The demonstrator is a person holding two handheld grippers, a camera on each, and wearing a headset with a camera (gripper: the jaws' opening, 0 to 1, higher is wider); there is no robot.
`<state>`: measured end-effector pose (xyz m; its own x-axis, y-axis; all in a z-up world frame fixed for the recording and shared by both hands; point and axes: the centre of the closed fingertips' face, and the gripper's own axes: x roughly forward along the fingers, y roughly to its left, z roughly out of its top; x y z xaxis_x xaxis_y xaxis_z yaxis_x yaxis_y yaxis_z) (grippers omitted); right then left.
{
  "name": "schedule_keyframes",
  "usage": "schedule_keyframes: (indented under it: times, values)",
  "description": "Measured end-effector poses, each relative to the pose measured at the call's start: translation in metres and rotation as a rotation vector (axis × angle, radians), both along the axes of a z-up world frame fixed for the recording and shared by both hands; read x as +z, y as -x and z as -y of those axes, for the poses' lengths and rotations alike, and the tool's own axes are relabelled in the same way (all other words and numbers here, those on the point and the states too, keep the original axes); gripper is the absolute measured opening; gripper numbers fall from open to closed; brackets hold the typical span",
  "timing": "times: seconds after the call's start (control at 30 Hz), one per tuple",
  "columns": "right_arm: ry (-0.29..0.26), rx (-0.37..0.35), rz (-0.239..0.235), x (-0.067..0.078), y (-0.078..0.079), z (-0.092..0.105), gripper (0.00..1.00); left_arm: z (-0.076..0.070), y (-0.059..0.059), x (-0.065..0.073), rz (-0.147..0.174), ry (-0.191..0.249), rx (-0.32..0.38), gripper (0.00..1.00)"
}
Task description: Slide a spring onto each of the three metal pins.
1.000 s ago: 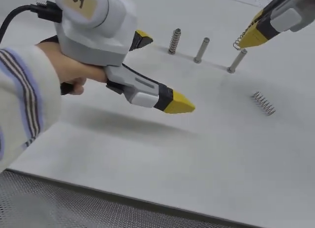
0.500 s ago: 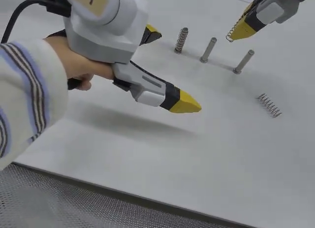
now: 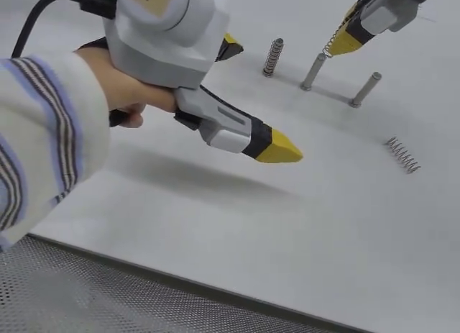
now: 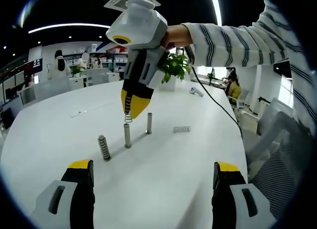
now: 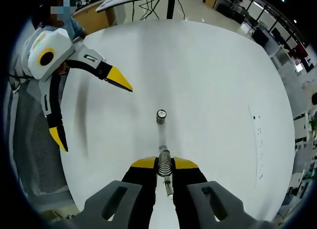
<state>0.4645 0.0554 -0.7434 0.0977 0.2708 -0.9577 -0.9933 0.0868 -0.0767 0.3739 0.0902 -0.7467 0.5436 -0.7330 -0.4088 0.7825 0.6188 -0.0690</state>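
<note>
Hanging from the right gripper (image 3: 343, 42), whose two yellow tips are clamped together on its upper coils, a spring (image 3: 331, 44) slants down over the middle pin (image 3: 313, 72). Its lower end sits right at the pin's top, and I cannot tell whether the two touch. In the right gripper view the same spring (image 5: 164, 165) is pinched between the jaws.

The middle pin stands upright and bare in a row of three, well in from the desk's near edge. On the left of that row in the head view, the left pin (image 3: 277, 42) already wears a coil around its shaft. On the right, the right pin (image 3: 365, 90) is bare. From the left gripper view the row runs away from the camera: the coiled pin (image 4: 104, 147) is nearest, then the middle one (image 4: 127, 136), then the far bare one (image 4: 148, 123).

A loose spring (image 3: 402, 154) lies flat on the desk (image 3: 215, 239), to the right of the row and closer to the near edge than the pins, touching none of them.

The left gripper (image 3: 259, 96) is held above the desk nearer the near edge, well apart from the pins. Its jaws are spread wide with nothing between them, and its own view shows the two tips far apart at the bottom. A hand (image 3: 118, 96) in a striped sleeve (image 3: 43, 139) grips it, and a black cable (image 3: 32, 20) runs from its back. Below the near edge lies a grey perforated surface (image 3: 108, 297).
</note>
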Motion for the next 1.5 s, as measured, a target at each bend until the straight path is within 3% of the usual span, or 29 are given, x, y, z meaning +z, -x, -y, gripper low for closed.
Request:
schedule_keyframes:
  times: [0.57,0.97,1.0,1.03,1.17,1.27,1.5]
  values:
    - [0.047,0.027,-0.024,-0.023,-0.004,-0.003,0.08,0.000,0.003,-0.007,-0.031,-0.004,0.003,0.98]
    - [0.075,0.043,-0.034,-0.049,-0.004,-0.003,0.08,-0.001,0.004,-0.008,-0.045,0.010,0.004,0.98]
    - [0.076,0.039,-0.036,-0.051,-0.004,-0.003,0.08,0.000,0.003,-0.008,-0.048,0.020,0.006,0.98]
    - [0.076,0.036,-0.037,-0.052,-0.004,-0.003,0.08,0.001,0.002,-0.005,-0.062,0.068,0.025,0.98]
    - [0.072,0.029,-0.038,-0.056,-0.005,-0.003,0.08,-0.002,0.000,-0.005,-0.046,0.048,0.031,0.98]
    - [0.075,0.026,-0.040,-0.060,-0.005,-0.003,0.08,-0.002,0.000,-0.004,-0.053,0.061,0.037,0.95]
    - [0.080,0.018,-0.045,-0.065,-0.005,-0.002,0.08,-0.008,-0.002,-0.010,-0.060,0.044,0.034,0.95]
